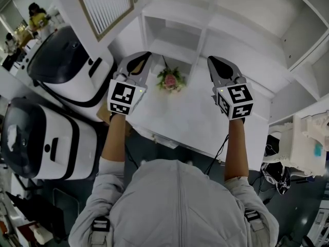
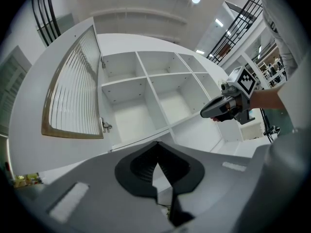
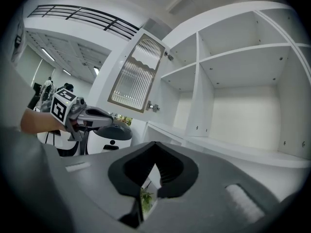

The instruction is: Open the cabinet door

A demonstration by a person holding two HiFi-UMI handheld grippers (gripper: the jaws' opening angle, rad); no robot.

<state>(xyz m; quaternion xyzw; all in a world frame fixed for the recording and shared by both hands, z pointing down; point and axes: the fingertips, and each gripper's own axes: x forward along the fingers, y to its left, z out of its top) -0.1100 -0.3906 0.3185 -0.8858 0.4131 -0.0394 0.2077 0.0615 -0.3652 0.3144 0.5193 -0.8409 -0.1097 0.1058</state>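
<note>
The cabinet door (image 1: 103,6), a white frame round ribbed glass, stands swung open at the upper left, on the left of the white cabinet (image 1: 177,35) with its bare shelves. The left gripper view shows the door (image 2: 73,96) wide open on its hinge (image 2: 106,126). My left gripper (image 1: 143,57) is shut on nothing and hangs level in front of the cabinet, right of the door and apart from it. My right gripper (image 1: 212,62) is also shut and empty, level before the middle shelves. In the right gripper view the door (image 3: 136,76) is behind the left gripper (image 3: 104,115).
A small pot of pink flowers (image 1: 171,80) sits on the white counter (image 1: 195,122) between the two grippers. Two white and black machines (image 1: 67,66) (image 1: 38,138) stand left of the counter. A white cart with clutter (image 1: 300,148) is at the right.
</note>
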